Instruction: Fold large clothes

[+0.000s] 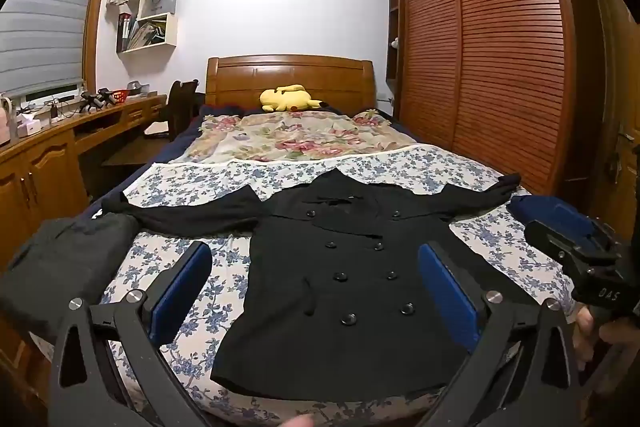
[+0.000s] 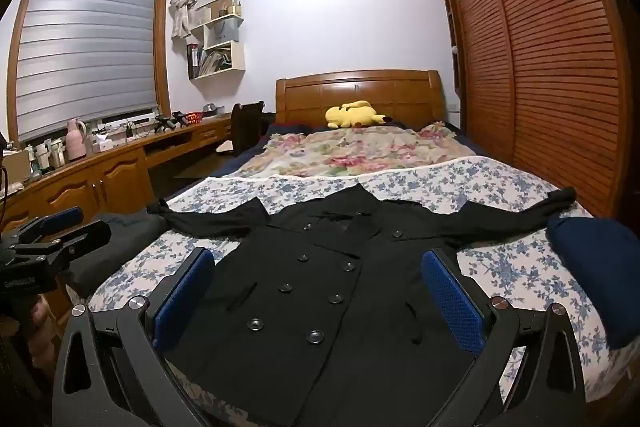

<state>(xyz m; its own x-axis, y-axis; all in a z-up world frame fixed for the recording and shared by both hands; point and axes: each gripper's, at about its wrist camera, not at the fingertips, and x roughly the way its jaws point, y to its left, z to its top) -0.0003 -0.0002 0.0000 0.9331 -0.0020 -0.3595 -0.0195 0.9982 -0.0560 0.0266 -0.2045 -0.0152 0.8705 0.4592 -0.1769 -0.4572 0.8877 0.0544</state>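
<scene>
1. Two hand-held grippers are hovering over the foot of the bed [image 1: 400, 163]: the left hand-held gripper [image 1: 316, 291] and the right hand-held gripper [image 2: 318, 291] are both standing spread wide, pinching nothing.
2. One black double-breasted coat [image 1: 340, 291] is lying face up and flat on the blue-flowered sheet [image 1: 192, 291], collar toward 12 o'clock, sleeves reaching out to 9 and 3 o'clock.
3. One dark grey folded garment [image 1: 68, 259] is sitting at 9 o'clock of the coat, by the bed's edge.
4. One navy folded garment [image 2: 596, 267] is resting at 3 o'clock, near the sleeve's cuff.
5. One yellow plush toy [image 1: 286, 98] is lying at 12 o'clock, by the wooden headboard [image 1: 290, 73].
</scene>
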